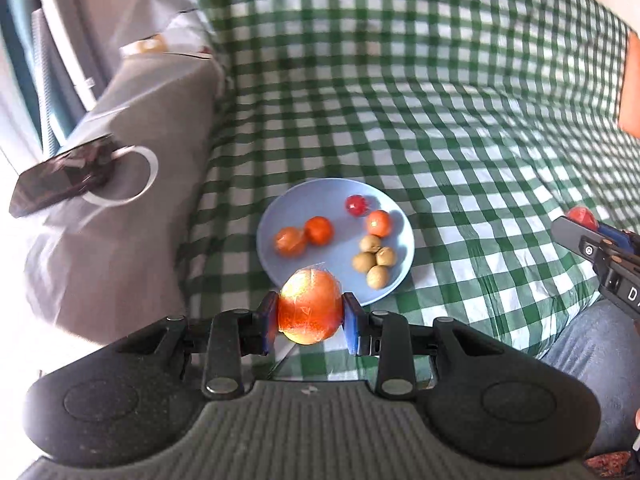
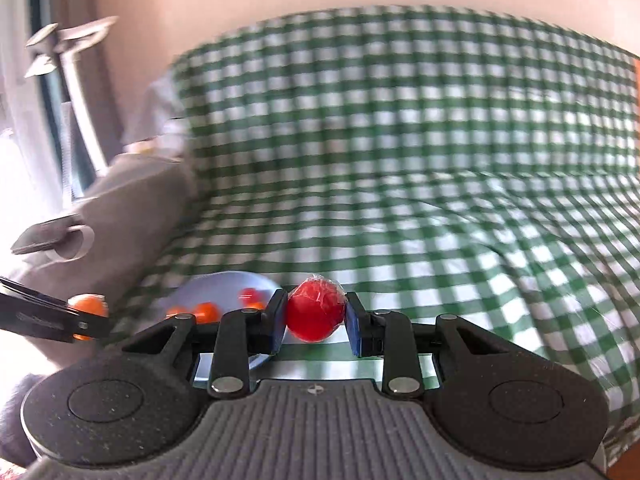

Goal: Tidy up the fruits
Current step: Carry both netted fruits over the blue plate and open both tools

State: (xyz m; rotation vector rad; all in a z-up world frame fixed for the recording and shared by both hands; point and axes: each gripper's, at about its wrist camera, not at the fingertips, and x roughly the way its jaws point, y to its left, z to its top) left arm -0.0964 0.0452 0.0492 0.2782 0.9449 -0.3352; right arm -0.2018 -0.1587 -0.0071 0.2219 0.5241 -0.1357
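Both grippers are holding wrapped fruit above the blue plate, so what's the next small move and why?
Probably lower the left gripper so its orange fruit goes onto the bare near part of the blue plate. The fruit already hangs over the near rim, while the right gripper with its red fruit is off to the side.

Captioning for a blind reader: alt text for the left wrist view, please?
The left gripper holds a wrapped orange fruit in its jaws above a blue plate of small red, orange and tan fruits on a green checked cloth.
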